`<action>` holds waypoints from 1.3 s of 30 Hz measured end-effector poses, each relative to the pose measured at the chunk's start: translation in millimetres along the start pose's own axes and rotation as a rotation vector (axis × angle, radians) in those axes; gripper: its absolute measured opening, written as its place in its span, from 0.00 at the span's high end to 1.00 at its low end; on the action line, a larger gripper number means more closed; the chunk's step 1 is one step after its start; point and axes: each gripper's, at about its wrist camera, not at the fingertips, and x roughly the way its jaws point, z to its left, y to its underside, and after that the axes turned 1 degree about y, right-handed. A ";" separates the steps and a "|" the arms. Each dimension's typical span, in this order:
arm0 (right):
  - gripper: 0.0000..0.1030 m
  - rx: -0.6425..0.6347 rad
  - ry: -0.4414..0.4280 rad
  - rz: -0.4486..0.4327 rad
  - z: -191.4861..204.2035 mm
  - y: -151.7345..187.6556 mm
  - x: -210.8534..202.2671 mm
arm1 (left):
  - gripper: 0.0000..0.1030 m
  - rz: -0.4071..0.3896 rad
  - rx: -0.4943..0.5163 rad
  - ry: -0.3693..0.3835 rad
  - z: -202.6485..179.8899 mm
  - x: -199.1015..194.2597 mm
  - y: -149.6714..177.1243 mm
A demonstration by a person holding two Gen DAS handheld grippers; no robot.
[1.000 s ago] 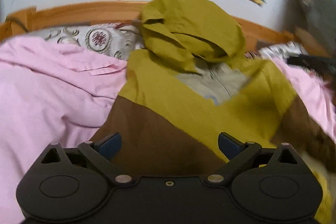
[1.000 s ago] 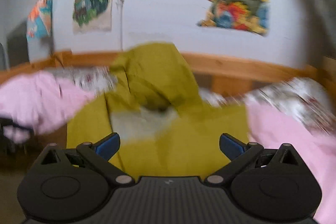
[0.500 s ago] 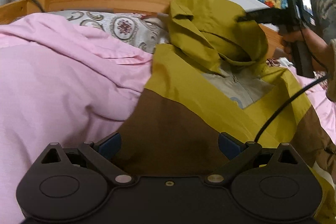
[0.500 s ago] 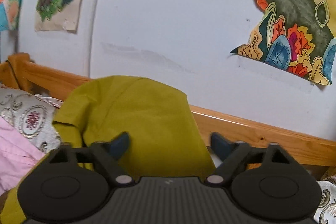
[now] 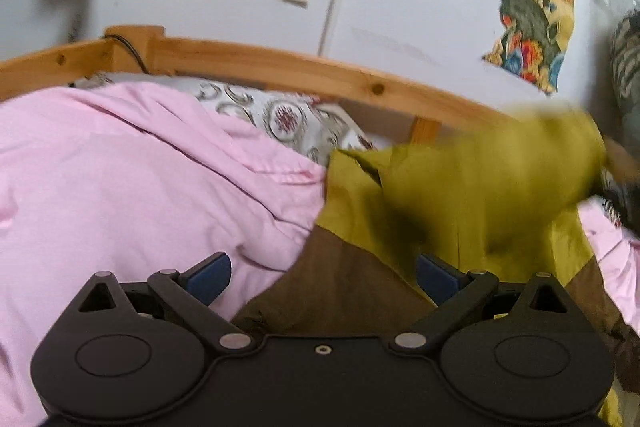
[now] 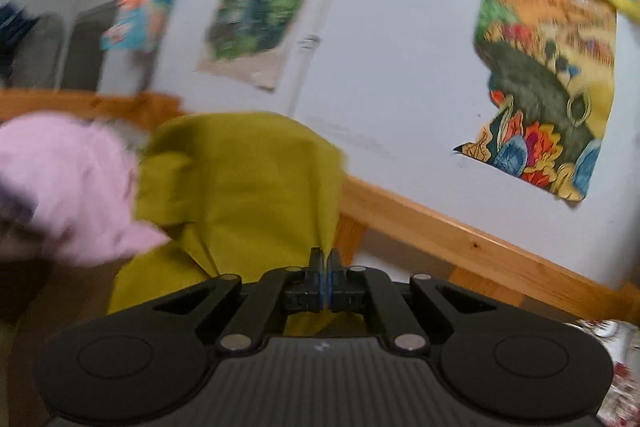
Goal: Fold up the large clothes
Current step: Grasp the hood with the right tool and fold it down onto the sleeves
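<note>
Where jaws differ: right gripper point(image 6: 325, 269) pinching jacket point(image 6: 240, 179) hood edge, left gripper point(image 5: 322, 273) wide, empty.

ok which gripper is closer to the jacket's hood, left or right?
Right. The right gripper is shut on the edge of the hood. The left gripper is open over the jacket's brown lower part, well short of the hood.

Each gripper, the left gripper point(image 5: 322, 273) and the right gripper point(image 6: 325, 263), was matte black, with 2 round discs behind blue-padded fingers point(image 5: 208, 273) and silver pivot screws point(image 6: 406, 341).
</note>
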 end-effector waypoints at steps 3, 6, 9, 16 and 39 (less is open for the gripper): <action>0.99 -0.017 -0.004 0.067 7.7 29.3 -20.7 | 0.04 -0.033 -0.014 -0.011 -3.1 -11.7 -2.8; 0.99 -0.005 0.004 0.132 9.3 56.3 -34.7 | 0.03 -0.050 -0.021 0.003 -9.2 -15.3 -6.8; 0.95 0.028 -0.018 0.197 5.4 72.1 -46.8 | 0.02 -0.055 -0.014 0.046 -22.0 -11.4 -7.6; 0.49 0.225 0.073 0.163 -25.6 51.4 -63.8 | 0.01 0.030 0.063 0.158 -67.1 36.5 9.1; 0.13 0.255 0.064 0.233 27.3 76.8 -38.6 | 0.02 0.217 0.054 0.127 -86.4 47.9 69.9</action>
